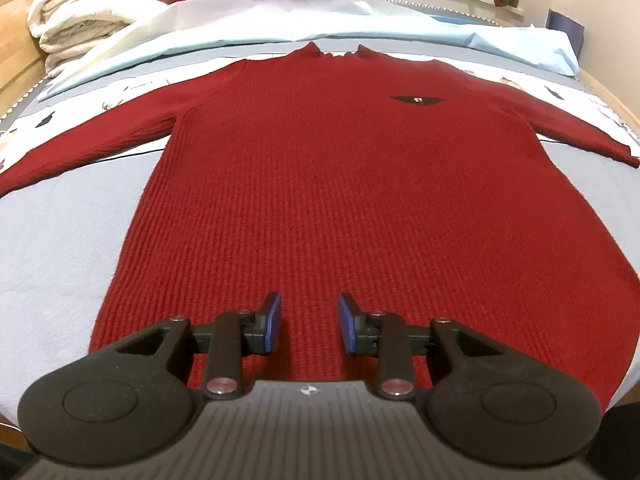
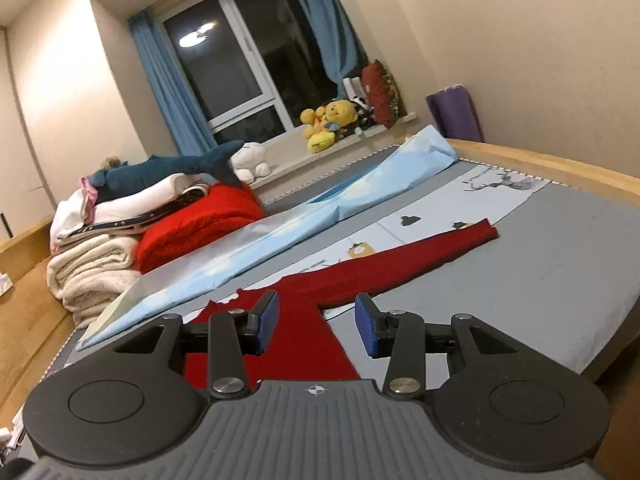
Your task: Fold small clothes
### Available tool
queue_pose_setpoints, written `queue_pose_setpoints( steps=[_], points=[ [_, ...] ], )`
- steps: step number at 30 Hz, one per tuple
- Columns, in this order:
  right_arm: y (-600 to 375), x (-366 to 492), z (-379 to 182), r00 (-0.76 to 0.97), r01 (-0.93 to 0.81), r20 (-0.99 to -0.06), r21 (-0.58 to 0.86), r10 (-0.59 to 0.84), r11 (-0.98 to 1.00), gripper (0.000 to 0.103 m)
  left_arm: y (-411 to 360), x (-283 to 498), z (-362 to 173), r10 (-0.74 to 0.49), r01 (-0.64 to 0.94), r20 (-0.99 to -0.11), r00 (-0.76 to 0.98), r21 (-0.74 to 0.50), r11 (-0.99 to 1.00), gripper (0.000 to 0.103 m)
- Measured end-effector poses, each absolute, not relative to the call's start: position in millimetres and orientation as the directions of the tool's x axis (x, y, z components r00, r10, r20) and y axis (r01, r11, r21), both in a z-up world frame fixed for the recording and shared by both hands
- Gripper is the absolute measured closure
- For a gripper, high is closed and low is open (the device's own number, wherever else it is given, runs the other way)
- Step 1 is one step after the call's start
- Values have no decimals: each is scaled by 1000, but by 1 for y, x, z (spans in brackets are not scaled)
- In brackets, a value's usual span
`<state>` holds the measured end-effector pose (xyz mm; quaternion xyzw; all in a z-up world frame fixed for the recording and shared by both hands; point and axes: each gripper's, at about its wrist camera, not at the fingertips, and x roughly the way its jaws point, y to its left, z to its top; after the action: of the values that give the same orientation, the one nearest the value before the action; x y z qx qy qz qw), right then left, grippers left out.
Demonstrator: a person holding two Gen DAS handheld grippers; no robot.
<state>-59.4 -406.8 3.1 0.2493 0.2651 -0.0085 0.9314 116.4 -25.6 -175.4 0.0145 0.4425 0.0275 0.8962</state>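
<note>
Left wrist: red sweater [image 1: 340, 184] flat on bed [image 1: 52, 248], sleeves spread out. Left gripper [image 1: 309, 326] above hem, jaws partly apart, holding nothing.

Right wrist: right gripper [image 2: 316, 322] over sweater's side, jaws apart, nothing between.

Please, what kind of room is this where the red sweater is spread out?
Most likely a bedroom: the red sweater lies flat on a bed, folded blankets are stacked at one end, and plush toys sit on the windowsill.
</note>
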Motion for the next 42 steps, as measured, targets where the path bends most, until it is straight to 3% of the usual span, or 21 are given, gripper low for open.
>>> queue_pose_setpoints(
  steps=[10, 18, 28, 42],
  points=[
    [-406, -52, -1, 857, 151, -496, 499, 139, 853, 59, -26, 126, -171, 57, -60, -772, 634, 24, 998, 69],
    [-396, -47, -2, 850, 144, -507, 488, 145, 861, 59, 1, 148, -127, 105, -159, -694, 712, -13, 987, 69],
    [-371, -27, -5, 835, 114, -517, 499, 189, 859, 59, 72, 215, -79, 202, -332, -638, 743, -89, 939, 69],
    [-327, 3, -11, 800, 91, -544, 530, 255, 843, 59, 184, 306, -70, 217, -363, -607, 765, -127, 923, 68]
  ],
)
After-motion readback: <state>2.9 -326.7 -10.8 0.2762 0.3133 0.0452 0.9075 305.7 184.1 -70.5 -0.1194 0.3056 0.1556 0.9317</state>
